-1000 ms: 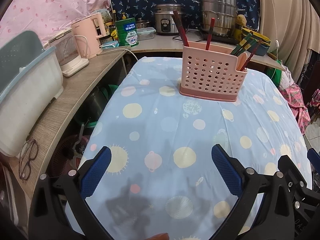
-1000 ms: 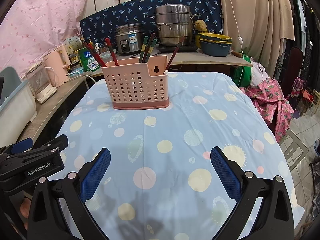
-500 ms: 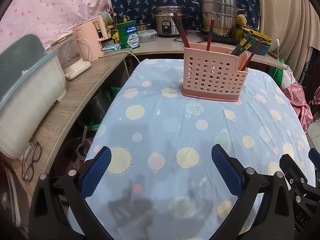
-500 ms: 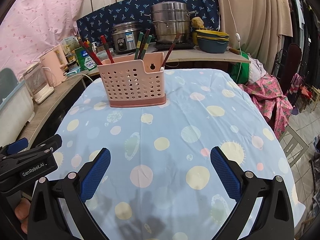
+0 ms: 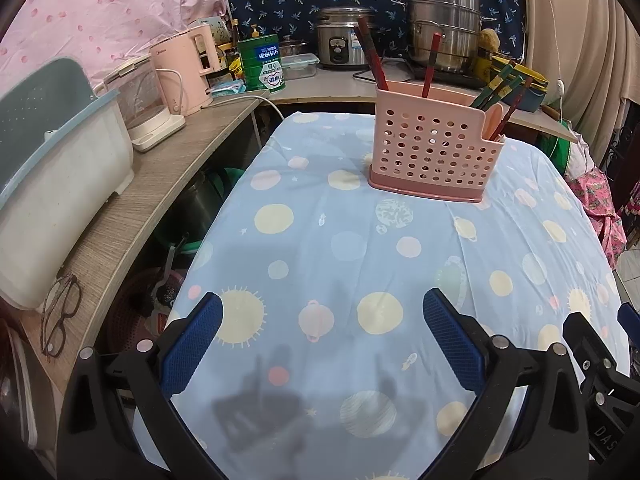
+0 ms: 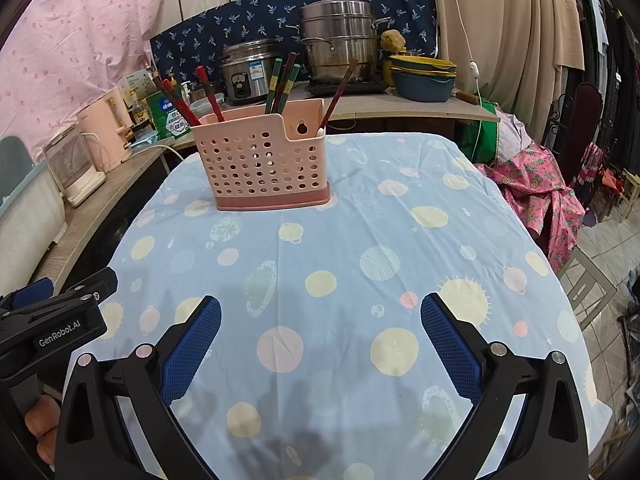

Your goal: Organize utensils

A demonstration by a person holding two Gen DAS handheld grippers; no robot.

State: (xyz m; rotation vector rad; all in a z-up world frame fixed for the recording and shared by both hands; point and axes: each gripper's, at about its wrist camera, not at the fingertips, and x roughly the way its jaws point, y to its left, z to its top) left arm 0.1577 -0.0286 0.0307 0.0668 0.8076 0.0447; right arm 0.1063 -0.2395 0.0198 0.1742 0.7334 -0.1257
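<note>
Hovering level above tablecloth (image 5: 320,248), both tools gape empty.

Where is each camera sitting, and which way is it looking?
Left wrist: rides on the left gripper, open and empty, looking forward over the blue spotted tablecloth; the right gripper's edge shows at right.
Right wrist: rides on the right gripper, also open, facing likewise; the left gripper shows at left.
Both see the pink perforated plastic utensil basket holding chopsticks.

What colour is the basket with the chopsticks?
Pink basket, with round holes; clearest in the right wrist view.
</note>
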